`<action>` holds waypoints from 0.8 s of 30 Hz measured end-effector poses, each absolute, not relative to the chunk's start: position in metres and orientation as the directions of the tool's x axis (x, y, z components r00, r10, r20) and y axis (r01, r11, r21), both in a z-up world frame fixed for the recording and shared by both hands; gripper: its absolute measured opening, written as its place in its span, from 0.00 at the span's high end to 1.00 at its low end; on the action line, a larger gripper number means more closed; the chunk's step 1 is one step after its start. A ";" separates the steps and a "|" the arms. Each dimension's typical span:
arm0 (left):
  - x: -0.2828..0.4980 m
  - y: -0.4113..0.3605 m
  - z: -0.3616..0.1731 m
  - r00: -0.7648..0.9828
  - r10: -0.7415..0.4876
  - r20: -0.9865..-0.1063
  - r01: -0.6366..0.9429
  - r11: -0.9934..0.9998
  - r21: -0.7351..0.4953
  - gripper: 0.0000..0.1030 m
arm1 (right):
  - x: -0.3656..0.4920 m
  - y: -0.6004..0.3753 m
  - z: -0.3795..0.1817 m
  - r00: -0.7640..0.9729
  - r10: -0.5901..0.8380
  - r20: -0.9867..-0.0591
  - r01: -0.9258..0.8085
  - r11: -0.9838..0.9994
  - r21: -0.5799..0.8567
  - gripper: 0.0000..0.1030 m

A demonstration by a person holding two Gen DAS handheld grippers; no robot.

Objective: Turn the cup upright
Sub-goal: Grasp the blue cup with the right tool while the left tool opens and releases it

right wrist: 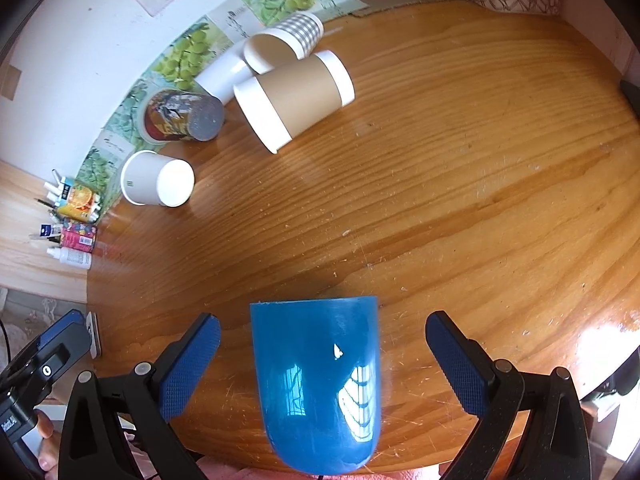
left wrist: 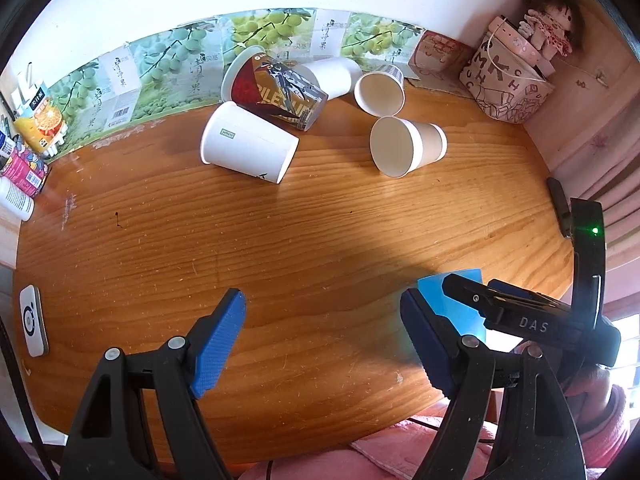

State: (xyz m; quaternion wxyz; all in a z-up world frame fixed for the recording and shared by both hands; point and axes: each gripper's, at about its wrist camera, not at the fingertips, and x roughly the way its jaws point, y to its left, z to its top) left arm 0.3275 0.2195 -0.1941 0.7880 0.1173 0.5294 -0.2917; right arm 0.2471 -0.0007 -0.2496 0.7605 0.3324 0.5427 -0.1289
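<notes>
Glossy blue plastic cup sits between right gripper fingers, gap either side, rim away from camera, on orange-brown wooden table. Right fingers spread wide, not touching cup. Left gripper fingers spread, nothing between. Beyond fingertips: brown-banded paper cup, plain white paper cup, both on sides.
</notes>
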 end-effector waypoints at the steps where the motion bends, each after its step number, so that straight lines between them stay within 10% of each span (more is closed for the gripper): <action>1: 0.329 0.220 -0.194 0.268 -0.336 -0.903 0.589 0.799 -0.122 0.20 | 0.248 -0.001 -0.251 0.370 0.159 -0.915 0.569 0.740 0.359 0.00; 24: 0.342 0.220 -0.198 0.215 -0.377 -0.901 0.685 0.716 -0.136 0.20 | 0.254 0.004 -0.265 0.310 0.141 -0.940 0.668 0.671 0.321 0.29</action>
